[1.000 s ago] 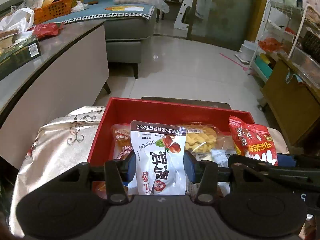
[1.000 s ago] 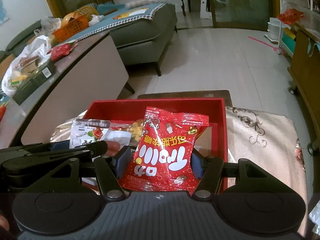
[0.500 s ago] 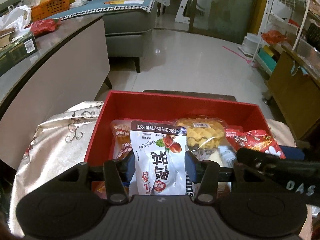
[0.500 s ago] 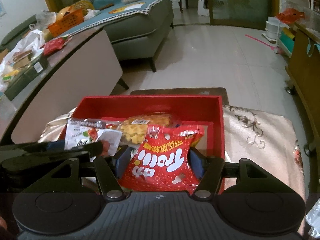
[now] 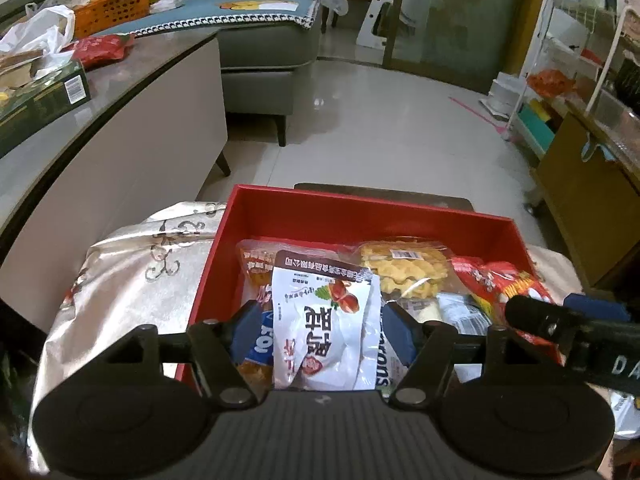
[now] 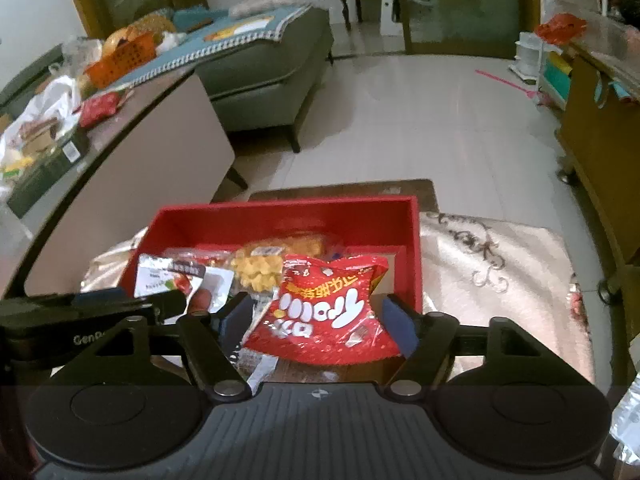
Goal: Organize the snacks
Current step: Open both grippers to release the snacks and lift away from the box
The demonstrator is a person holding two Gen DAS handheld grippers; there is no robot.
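A red box (image 5: pixel 360 216) stands on a pale embroidered cloth and holds several snack packs. My left gripper (image 5: pixel 322 330) is open around a white chestnut snack bag (image 5: pixel 324 320), which sits low over the box's left half; the blue pads stand a little off its sides. My right gripper (image 6: pixel 320 320) is open around a red candy bag (image 6: pixel 326 308), which lies tilted in the box's right half. A yellow waffle-snack pack (image 5: pixel 404 274) lies in the middle of the box. The red box also shows in the right wrist view (image 6: pixel 280 220).
A grey curved counter (image 5: pixel 100 112) with a green carton (image 5: pixel 40 100), bags and an orange basket (image 5: pixel 112 10) runs along the left. A grey sofa (image 5: pixel 264 48) stands behind it. A wooden cabinet (image 5: pixel 588 196) and white wire rack stand at the right. The embroidered cloth (image 6: pixel 500 272) spreads right of the box.
Both grippers have lowered their bags into the red box and their jaws have widened. The red bag has tipped down from upright. The white bag has sunk lower.
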